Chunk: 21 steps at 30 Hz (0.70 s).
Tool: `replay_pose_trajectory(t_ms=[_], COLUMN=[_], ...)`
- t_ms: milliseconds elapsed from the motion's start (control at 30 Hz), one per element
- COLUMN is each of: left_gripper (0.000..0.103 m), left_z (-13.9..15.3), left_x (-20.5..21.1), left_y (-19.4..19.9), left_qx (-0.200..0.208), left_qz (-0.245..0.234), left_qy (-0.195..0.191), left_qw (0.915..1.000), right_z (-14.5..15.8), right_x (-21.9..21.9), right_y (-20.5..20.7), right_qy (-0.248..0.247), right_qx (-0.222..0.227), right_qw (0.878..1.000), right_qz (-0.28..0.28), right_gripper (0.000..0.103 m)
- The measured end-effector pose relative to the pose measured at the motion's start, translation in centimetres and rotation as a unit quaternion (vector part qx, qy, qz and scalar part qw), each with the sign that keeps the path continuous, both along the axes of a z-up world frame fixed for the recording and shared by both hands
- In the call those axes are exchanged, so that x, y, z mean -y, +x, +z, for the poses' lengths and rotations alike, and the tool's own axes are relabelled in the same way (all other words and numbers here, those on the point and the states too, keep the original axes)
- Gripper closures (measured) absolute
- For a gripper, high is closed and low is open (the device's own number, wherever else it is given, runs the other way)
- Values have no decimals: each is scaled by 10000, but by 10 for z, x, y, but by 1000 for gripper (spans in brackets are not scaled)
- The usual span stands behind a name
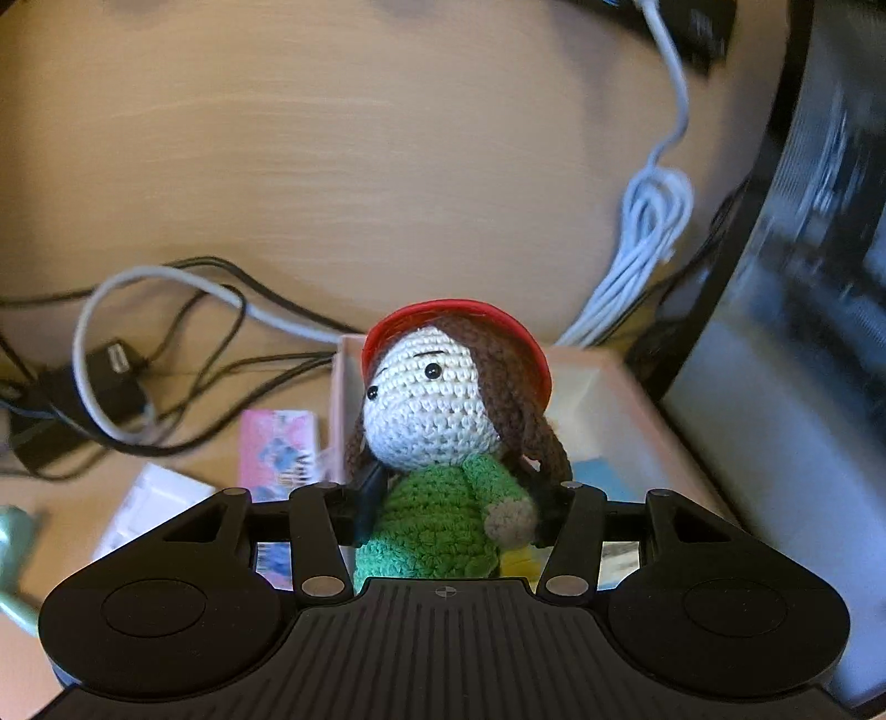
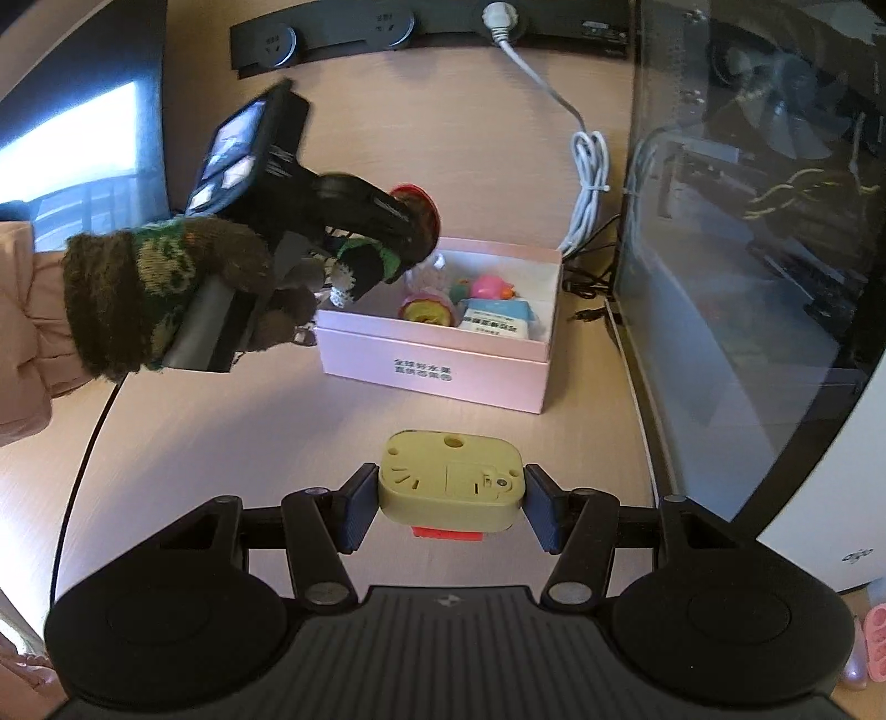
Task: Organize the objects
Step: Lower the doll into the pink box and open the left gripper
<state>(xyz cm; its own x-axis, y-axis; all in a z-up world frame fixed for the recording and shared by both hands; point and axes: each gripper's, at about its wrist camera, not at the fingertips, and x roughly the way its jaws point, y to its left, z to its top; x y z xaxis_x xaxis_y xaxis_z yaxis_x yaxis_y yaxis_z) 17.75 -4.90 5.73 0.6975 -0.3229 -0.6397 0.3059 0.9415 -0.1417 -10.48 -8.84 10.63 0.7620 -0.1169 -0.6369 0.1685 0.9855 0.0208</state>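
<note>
A crochet doll (image 1: 437,443) with a red hat, brown hair and a green body stands upright between the fingers of my left gripper (image 1: 457,498), which is shut on its body. It hangs over the open pink box (image 1: 626,399). From the right wrist view, a gloved hand (image 2: 166,282) holds that left gripper (image 2: 410,232) above the back left corner of the pink box (image 2: 443,376), which contains several small toys. My right gripper (image 2: 449,507) is shut on a pale yellow plastic toy (image 2: 449,482) with a red part underneath, in front of the box.
A coiled white cable (image 2: 590,183) runs from a black power strip (image 2: 387,27) at the back. A glass-sided computer case (image 2: 747,221) stands on the right. Left of the box lie black cables (image 1: 166,360), a pink packet (image 1: 277,448) and a white carton (image 1: 149,509).
</note>
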Motion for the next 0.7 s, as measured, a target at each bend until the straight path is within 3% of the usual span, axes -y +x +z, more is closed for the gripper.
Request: replay_pose_trajectory(t_ms=[67,233,400,433,500,533,600,700], left_gripper=[49,49,50,50,51,50,50,50], left_z=[-8,-22,-15,-14,-16,-17,-17,-16], left_x=[2,3,-11,-9,6,10,5,-15], left_y=[4,-6,-19,-17,-12,-14,-14,-15], left_qx=[-17,231,511,442,270,385,338,245], left_qz=[27,-145,309,246,-66,-195,-110,366], left_qy=[41,-370,-743,-619,95,275,41,-818], left_qw=[10000,9989,9954,9968,9996,9987,9994,9957], right_z=[1,4,5,5,4,3,1,1], right_x=[-6,-14,-8,-7,-4,-4,-8,-12], right_y=[-2,-10,-15,-15,-13,-11,-9,-6], right_qy=[-64,-312,-341,-322,-253,-223,-245,-311], right_qx=[-29,-225,-337,-338,-357,-366,-360,-292], right_qw=[10000,9992,9988,9989,9990,9990,9991,9991], right_qz=[44,71,-61,-83,-102,-94,-25,78], right_gripper=[47,47,47,47,47,47,47,47])
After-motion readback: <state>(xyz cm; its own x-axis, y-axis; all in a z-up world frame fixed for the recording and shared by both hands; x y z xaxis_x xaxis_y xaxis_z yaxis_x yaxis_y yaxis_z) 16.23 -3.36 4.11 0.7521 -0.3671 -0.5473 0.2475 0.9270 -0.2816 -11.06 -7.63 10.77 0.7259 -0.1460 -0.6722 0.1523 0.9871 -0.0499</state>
